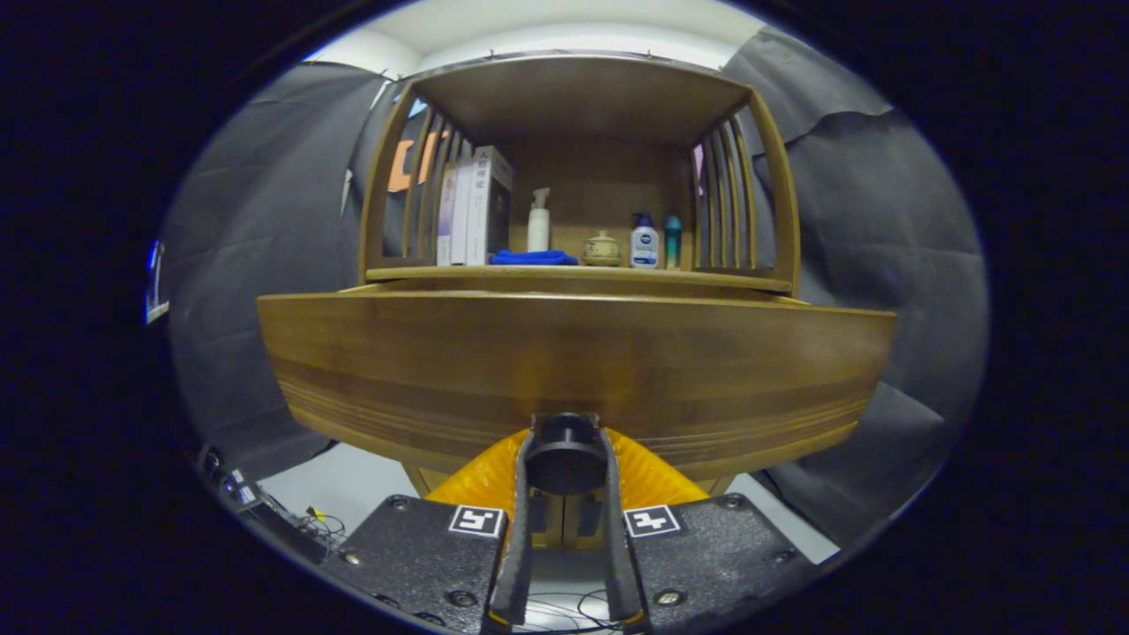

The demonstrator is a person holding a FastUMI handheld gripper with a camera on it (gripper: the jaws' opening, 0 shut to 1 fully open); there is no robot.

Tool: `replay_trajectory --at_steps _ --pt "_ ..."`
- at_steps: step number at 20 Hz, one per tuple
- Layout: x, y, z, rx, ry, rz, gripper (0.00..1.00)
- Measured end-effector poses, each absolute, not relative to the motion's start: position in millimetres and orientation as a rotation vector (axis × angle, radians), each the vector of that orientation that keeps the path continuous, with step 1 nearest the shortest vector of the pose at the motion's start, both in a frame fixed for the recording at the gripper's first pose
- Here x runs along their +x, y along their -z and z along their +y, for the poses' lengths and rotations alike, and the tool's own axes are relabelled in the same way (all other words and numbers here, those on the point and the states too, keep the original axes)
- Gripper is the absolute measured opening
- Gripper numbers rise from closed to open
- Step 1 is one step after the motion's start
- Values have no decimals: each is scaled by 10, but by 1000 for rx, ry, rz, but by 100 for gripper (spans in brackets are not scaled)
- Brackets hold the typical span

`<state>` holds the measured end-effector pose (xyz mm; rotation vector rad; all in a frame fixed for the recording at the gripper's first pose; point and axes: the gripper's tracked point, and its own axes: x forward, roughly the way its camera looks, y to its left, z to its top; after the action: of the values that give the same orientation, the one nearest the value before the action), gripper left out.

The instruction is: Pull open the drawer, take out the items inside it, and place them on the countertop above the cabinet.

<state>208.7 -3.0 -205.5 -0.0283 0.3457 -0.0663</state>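
Gripper is pinching the one round drawer knob on the drawer front. On the far countertop are sitting three bottles, one blue cloth, one small pot, three upright boxes.

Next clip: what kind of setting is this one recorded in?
Likely a staged home corner inside a cloth-walled booth: a wooden cabinet whose shelf holds books and toiletry bottles, with its drawer pulled out. The tongs are shut on the drawer knob.
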Motion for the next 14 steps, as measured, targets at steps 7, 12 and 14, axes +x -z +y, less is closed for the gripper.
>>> replay_trajectory --at_steps 7,12,14 --pt "1922 2102 1 -42 9 372 37" --pt "1861 2110 -16 -65 12 391 37" --pt "1837 2125 -23 -72 13 403 37"
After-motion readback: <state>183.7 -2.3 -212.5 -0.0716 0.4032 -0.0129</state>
